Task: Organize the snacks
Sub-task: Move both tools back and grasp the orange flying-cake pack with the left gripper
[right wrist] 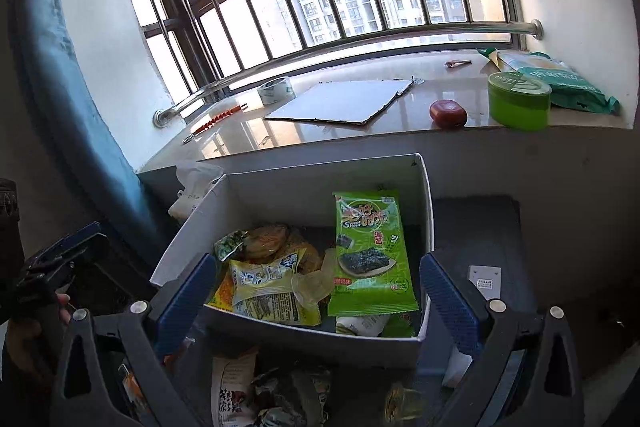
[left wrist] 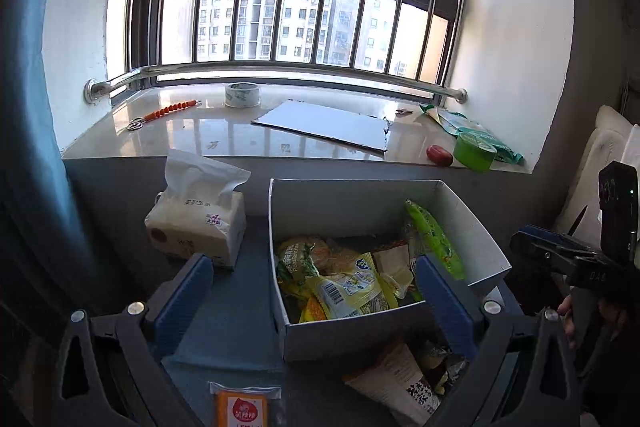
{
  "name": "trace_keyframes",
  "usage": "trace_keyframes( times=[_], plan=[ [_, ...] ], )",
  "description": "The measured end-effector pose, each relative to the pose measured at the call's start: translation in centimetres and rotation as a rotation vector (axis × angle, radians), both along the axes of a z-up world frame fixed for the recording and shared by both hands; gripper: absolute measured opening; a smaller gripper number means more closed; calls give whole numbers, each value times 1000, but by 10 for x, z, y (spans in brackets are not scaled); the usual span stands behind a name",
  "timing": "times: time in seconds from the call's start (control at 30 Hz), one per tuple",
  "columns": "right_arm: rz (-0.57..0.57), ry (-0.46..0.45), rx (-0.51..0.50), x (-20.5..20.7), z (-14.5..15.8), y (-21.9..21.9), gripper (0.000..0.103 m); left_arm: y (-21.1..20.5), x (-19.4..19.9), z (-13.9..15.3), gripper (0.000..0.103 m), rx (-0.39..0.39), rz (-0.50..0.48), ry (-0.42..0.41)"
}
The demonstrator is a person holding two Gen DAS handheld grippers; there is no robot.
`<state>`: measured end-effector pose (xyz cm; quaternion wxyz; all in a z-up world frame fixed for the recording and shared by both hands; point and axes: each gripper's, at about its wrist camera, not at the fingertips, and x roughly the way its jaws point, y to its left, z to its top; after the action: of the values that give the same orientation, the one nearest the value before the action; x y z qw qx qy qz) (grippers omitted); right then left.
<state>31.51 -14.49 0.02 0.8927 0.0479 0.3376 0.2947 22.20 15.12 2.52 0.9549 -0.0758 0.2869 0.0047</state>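
Note:
A white open box (left wrist: 348, 337) (right wrist: 304, 341) stands on the grey table and holds several snack packets: a green seaweed packet (right wrist: 370, 263) (left wrist: 436, 239) leaning at its right side and yellow packets (left wrist: 348, 287) (right wrist: 268, 291). Loose snacks lie in front of the box: a white packet with black print (left wrist: 400, 383) (right wrist: 232, 387) and an orange packet (left wrist: 242, 407). My left gripper (left wrist: 314, 307) is open and empty over the box's near left corner. My right gripper (right wrist: 316, 303) is open and empty, its fingers straddling the box's near wall.
A tissue pack (left wrist: 200, 223) stands left of the box. The windowsill behind holds a tape roll (left wrist: 242, 95), an orange tool (left wrist: 168, 113), a cardboard sheet (left wrist: 324, 125), a red object (right wrist: 448, 113), a green tub (right wrist: 518, 101) and a green bag (right wrist: 560, 75). A blue curtain (left wrist: 36, 107) hangs left.

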Motion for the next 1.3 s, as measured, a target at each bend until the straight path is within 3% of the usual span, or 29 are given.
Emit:
trace_keyframes(
  times=[0.17, 0.37, 0.63, 0.8, 0.97, 1.03, 1.13, 1.3],
  plan=[
    [80, 0, 11, -60, -7, -10, 103, 17, -56, -10, 103, -9, 20, 23],
    [129, -15, 68, -134, -28, -26, 103, 14, -100, -62, 103, 47, 27, 139],
    [140, 45, 64, -177, -64, -33, 103, -5, -86, -137, 103, 143, 26, 334],
    [151, 57, 56, -185, -73, -33, 103, 3, -68, -157, 103, 139, 74, 428],
    [170, 44, 40, -185, -74, -28, 103, 14, -63, -170, 101, 65, 71, 463],
    [173, 39, 27, -185, -76, -25, 103, 15, -65, -174, 79, 49, 59, 480],
    [181, 40, -7, -181, -79, -17, 103, 13, -71, -169, 60, 57, 33, 459],
    [219, 81, -63, -166, -94, 6, 103, 6, -91, -147, 59, 11, 11, 364]
  ],
)
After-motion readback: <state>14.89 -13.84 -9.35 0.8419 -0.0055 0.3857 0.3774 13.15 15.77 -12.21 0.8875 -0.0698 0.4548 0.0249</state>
